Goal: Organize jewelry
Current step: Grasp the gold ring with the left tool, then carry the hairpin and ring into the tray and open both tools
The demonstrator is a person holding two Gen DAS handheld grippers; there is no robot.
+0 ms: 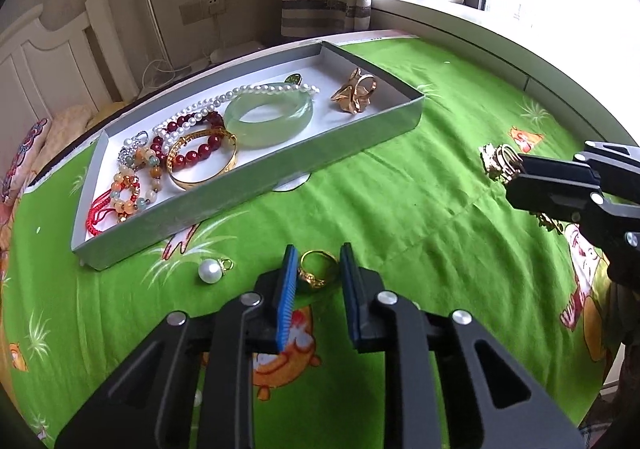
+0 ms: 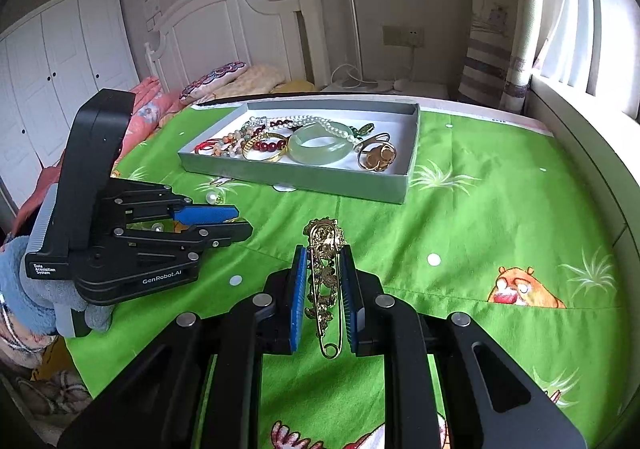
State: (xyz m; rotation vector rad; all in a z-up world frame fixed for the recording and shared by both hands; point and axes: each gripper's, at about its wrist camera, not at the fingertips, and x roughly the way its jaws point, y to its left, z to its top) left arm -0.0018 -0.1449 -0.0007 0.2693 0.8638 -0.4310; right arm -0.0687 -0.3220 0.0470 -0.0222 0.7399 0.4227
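A grey tray (image 1: 280, 185) (image 2: 304, 175) on the green cloth holds a jade bangle (image 1: 269, 117) (image 2: 320, 147), a pearl necklace (image 1: 256, 92), red beads, a gold bangle (image 1: 202, 161) and a gold flower piece (image 1: 354, 91) (image 2: 378, 157). My left gripper (image 1: 318, 267) is open, its blue pads on either side of a gold ring (image 1: 316, 273) lying on the cloth. It also shows in the right wrist view (image 2: 236, 219). My right gripper (image 2: 324, 273) is shut on a gold brooch pin (image 2: 326, 281), also seen from the left wrist view (image 1: 500, 163).
A loose pearl pendant (image 1: 211, 271) (image 2: 213, 197) lies on the cloth near the tray's front corner. A white headboard (image 2: 232, 33) and bedding stand behind the tray. A window sill (image 2: 580, 137) runs along the right side.
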